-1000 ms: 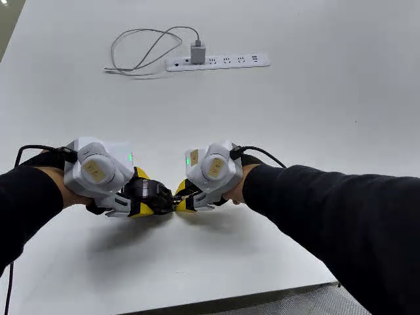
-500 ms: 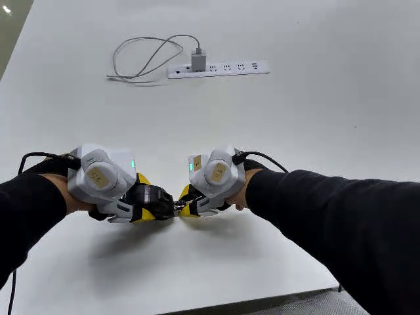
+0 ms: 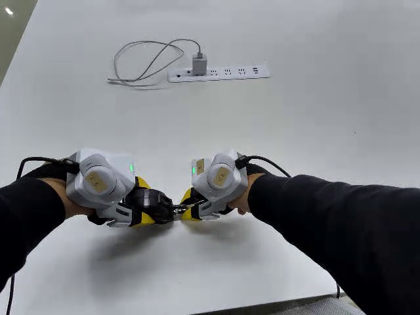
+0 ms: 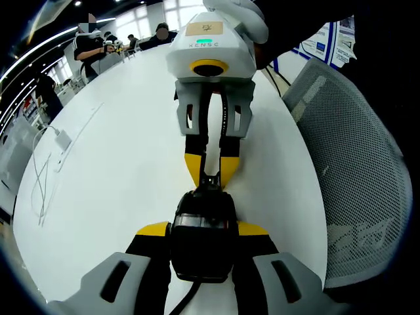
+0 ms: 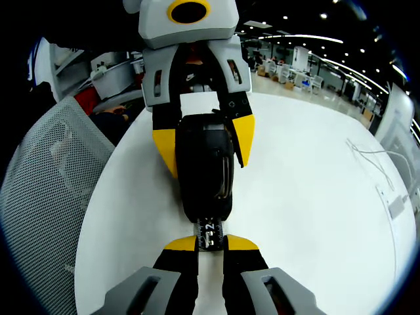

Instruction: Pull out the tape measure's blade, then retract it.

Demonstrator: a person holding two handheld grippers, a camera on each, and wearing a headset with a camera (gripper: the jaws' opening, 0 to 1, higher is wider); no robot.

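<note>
1. Currently the left hand-held gripper is clamped on the black tape measure, its yellow-tipped jaws pressing the case from both sides.
2. The right hand-held gripper faces it nose to nose and is clenched on the tip of the blade. A short stub with printed marks shows between the case and the jaws.
3. Both hand-held grippers and the tape measure sit close to the near edge of the white worktop.
4. A power strip with a plugged-in charger and a looped cable lies well apart, toward the far edge.
5. A grey mesh chair stands just beside the worktop.
</note>
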